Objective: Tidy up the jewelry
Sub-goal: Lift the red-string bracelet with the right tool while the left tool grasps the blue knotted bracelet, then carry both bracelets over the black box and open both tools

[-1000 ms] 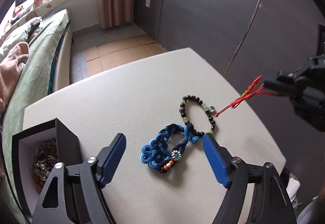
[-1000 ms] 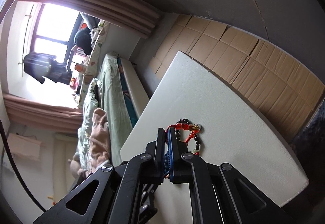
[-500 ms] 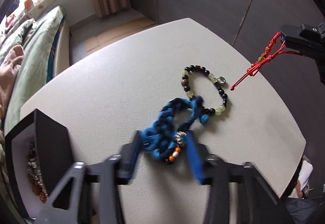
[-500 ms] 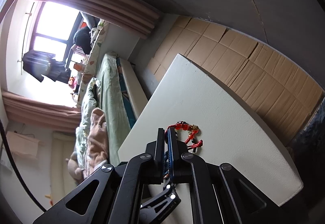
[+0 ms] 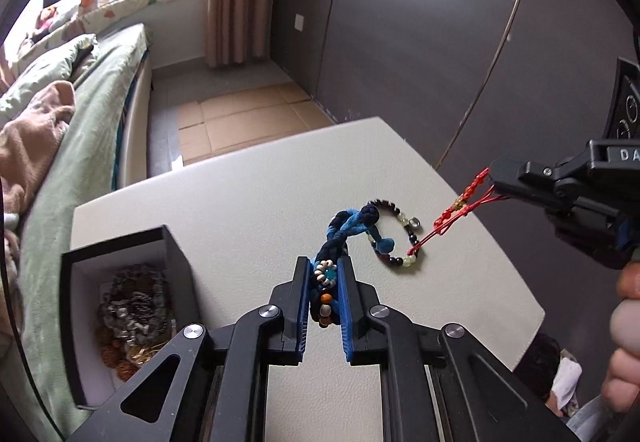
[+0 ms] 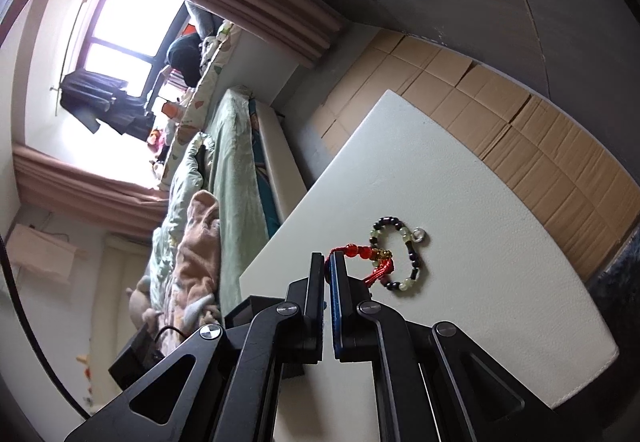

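My left gripper [image 5: 325, 270] is shut on a blue braided bracelet [image 5: 340, 238] with small beads and holds it just above the white table [image 5: 240, 209]. My right gripper [image 6: 329, 262] is shut on a red cord bracelet [image 6: 378, 266]; it also shows in the left wrist view [image 5: 452, 211], hanging over the table's right side. A black and pale green bead bracelet [image 5: 396, 238] lies flat on the table, also in the right wrist view [image 6: 404, 254]. An open black jewelry box [image 5: 120, 306] with several bead strands stands at the left.
The table's right and near edges drop to the floor. A bed [image 5: 80, 113] with green covers lies left of the table. A dark wardrobe wall [image 5: 440, 21] stands behind. Cardboard sheets [image 6: 520, 129] cover the floor beyond the table.
My left gripper has closed on the blue braided bracelet and lifted it off the table. My right gripper still holds the red cord bracelet and has shifted slightly over the bead bracelet.
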Demonstrator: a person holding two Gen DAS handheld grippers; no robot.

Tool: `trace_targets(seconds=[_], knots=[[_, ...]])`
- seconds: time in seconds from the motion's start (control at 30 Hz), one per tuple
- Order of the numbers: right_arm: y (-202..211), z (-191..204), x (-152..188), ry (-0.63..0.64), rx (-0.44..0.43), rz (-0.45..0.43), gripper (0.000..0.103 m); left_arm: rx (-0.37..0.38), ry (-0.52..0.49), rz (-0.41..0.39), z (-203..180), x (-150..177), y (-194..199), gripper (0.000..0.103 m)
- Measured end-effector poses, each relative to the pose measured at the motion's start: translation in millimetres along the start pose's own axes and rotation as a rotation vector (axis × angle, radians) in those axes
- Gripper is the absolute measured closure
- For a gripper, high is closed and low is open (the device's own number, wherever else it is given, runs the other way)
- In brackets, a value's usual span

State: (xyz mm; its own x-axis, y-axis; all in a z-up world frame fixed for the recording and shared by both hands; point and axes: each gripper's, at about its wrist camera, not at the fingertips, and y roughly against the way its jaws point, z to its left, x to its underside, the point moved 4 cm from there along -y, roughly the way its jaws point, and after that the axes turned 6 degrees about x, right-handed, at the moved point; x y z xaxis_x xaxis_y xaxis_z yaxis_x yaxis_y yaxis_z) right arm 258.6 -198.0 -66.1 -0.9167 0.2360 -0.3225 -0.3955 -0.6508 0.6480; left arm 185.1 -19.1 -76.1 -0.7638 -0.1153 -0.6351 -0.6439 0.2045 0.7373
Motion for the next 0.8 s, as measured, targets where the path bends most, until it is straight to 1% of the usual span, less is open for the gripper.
trace_targets(seconds=[0.23,0.4,0.53,0.63,0.8], knots=[[-4,43,20,0.099,-0.114,-0.004,0.098,-0.024,0.069,-0.077,25,1,39,0.089],[-10,74,38,0.178,-0.170,-0.003,0.098,-0.051,0.143,-0.135,56,-2,65,0.089],[-14,98,54,0.232,-0.223,0.007,0.098,-0.071,0.201,-0.158,81,0,83,0.089],[-22,112,69,0.255,-0.283,0.050,0.098,-0.082,0.247,-0.172,98,2,92,0.089],[-48,135,95,0.315,-0.327,0.124,0.098,-0.093,0.282,-0.192,116,7,105,0.089]])
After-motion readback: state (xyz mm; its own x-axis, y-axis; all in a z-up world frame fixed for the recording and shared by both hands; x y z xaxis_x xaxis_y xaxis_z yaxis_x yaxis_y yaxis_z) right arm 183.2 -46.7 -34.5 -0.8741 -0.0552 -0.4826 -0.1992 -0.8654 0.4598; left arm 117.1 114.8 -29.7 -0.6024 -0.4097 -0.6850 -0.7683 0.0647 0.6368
